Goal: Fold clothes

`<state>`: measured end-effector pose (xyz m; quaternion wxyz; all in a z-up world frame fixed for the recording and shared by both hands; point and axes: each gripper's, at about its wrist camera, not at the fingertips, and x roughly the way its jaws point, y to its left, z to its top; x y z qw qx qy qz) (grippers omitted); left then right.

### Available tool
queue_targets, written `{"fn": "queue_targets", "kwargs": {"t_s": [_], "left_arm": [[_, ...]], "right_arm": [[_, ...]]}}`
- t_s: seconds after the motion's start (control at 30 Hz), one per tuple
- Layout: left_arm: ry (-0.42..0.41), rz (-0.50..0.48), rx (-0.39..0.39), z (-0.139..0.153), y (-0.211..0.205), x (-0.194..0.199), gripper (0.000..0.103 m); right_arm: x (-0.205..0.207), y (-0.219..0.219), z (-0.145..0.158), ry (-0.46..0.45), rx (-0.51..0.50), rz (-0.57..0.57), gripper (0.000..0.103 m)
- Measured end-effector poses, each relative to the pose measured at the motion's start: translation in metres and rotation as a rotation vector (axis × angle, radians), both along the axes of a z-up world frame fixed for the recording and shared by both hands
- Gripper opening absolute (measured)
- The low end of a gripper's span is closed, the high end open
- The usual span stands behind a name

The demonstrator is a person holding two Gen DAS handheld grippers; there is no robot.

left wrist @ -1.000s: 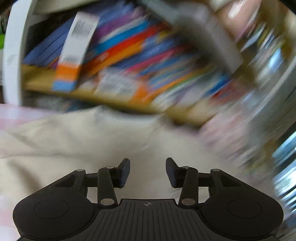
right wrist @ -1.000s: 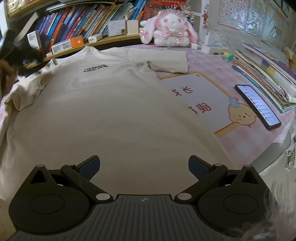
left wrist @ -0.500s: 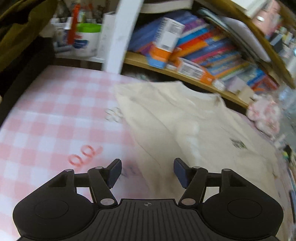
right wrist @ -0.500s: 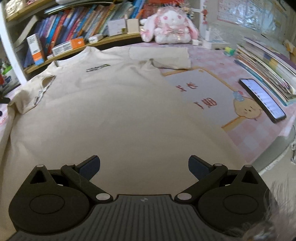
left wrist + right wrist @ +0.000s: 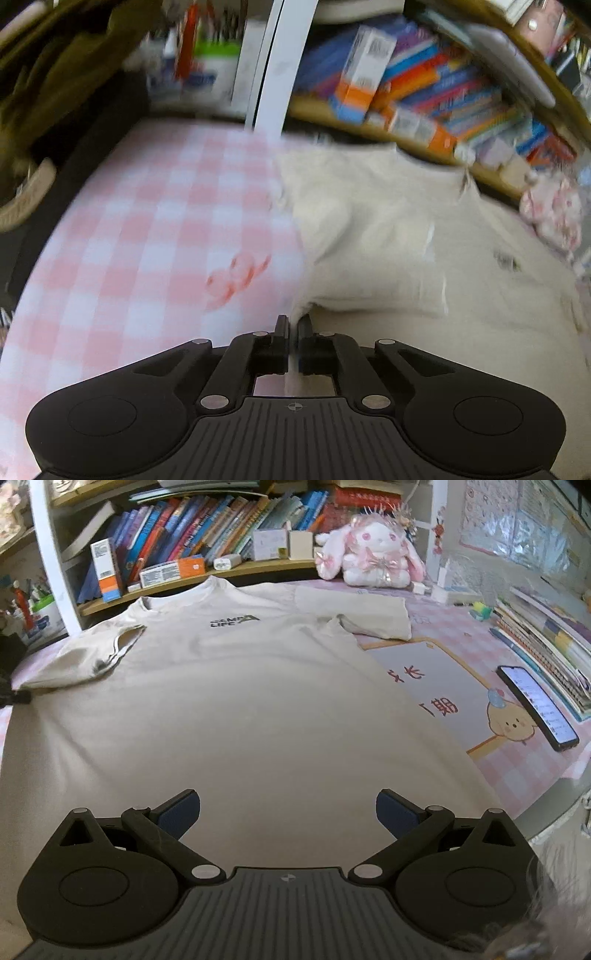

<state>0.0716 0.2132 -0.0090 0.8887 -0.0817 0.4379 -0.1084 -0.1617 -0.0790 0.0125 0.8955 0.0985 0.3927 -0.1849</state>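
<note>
Two claws show, one in each wrist view. Our left claw [image 5: 292, 326] has its fingers drawn nearly together, pinching a cream edge of the t-shirt [image 5: 236, 716] where the cloth meets the pink-checked worktop [image 5: 147, 236]. This view is blurred, so we cannot tell exactly which part of the edge is caught; it appears to be by the folded-over sleeve [image 5: 354, 229]. Our right claw [image 5: 288, 810] stands wide, its blue-padded fingers [image 5: 179, 808] well apart above the lower body of the shirt and gripping nothing.

Only the right wrist view gives us the whole garment: it lies chest-up and spread flat across the worktop, collar toward the bookshelf [image 5: 192, 579], a small dark logo [image 5: 234, 620] on the chest. One sleeve [image 5: 354, 611] lies flat toward the plush rabbit [image 5: 369, 550], the other is folded in on itself at the far side. That view alone shows a phone [image 5: 537, 707] lying screen-up on the printed mat beside the shirt, and a stack of books [image 5: 546, 635] just past it.

Only the left wrist view shows the bare checked cloth beside the shirt, with a red mark [image 5: 236, 273] on it, and a white upright [image 5: 280, 62] of the shelf close ahead. Both views share the row of coloured book spines.
</note>
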Motion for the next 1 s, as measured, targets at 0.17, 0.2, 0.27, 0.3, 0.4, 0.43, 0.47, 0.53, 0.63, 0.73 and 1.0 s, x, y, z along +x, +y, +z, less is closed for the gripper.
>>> {"fn": "queue_targets", "kwargs": {"t_s": [0.17, 0.2, 0.27, 0.3, 0.4, 0.43, 0.47, 0.53, 0.63, 0.73, 1.0], "left_arm": [[0.013, -0.115, -0.073, 0.009, 0.010, -0.004, 0.028], [-0.023, -0.111, -0.100, 0.016, 0.015, 0.000, 0.037], [-0.081, -0.073, -0.152, 0.028, 0.025, 0.015, 0.050], [-0.090, -0.046, -0.178, 0.031, 0.029, 0.027, 0.050], [-0.065, 0.020, -0.225, 0.025, 0.031, 0.073, 0.049], [-0.047, 0.041, -0.224, 0.020, 0.029, 0.089, 0.048], [-0.029, 0.061, -0.226, 0.015, 0.026, 0.102, 0.047], [0.003, 0.090, -0.237, 0.004, 0.022, 0.121, 0.046], [0.037, 0.108, -0.261, -0.011, 0.018, 0.137, 0.041], [0.086, 0.071, -0.255, -0.021, 0.012, 0.152, 0.001], [-0.010, 0.060, -0.094, -0.019, 0.016, 0.162, 0.005]], "right_arm": [[-0.001, 0.002, 0.000, 0.002, -0.003, 0.008, 0.103], [-0.001, 0.003, 0.000, 0.002, -0.004, 0.009, 0.103], [-0.001, 0.004, 0.000, 0.003, -0.005, 0.012, 0.103], [-0.001, 0.004, 0.000, 0.004, -0.005, 0.014, 0.103], [-0.005, 0.004, 0.000, 0.013, -0.016, -0.001, 0.103], [-0.007, 0.004, 0.001, 0.017, -0.020, -0.008, 0.103], [-0.009, 0.004, 0.001, 0.021, -0.025, -0.014, 0.103], [-0.012, 0.004, 0.001, 0.028, -0.033, -0.027, 0.103], [-0.017, 0.004, 0.002, 0.040, -0.046, -0.047, 0.103], [-0.023, 0.004, 0.002, 0.051, -0.059, -0.066, 0.103], [-0.030, 0.003, 0.002, 0.076, -0.078, -0.083, 0.103]]}}
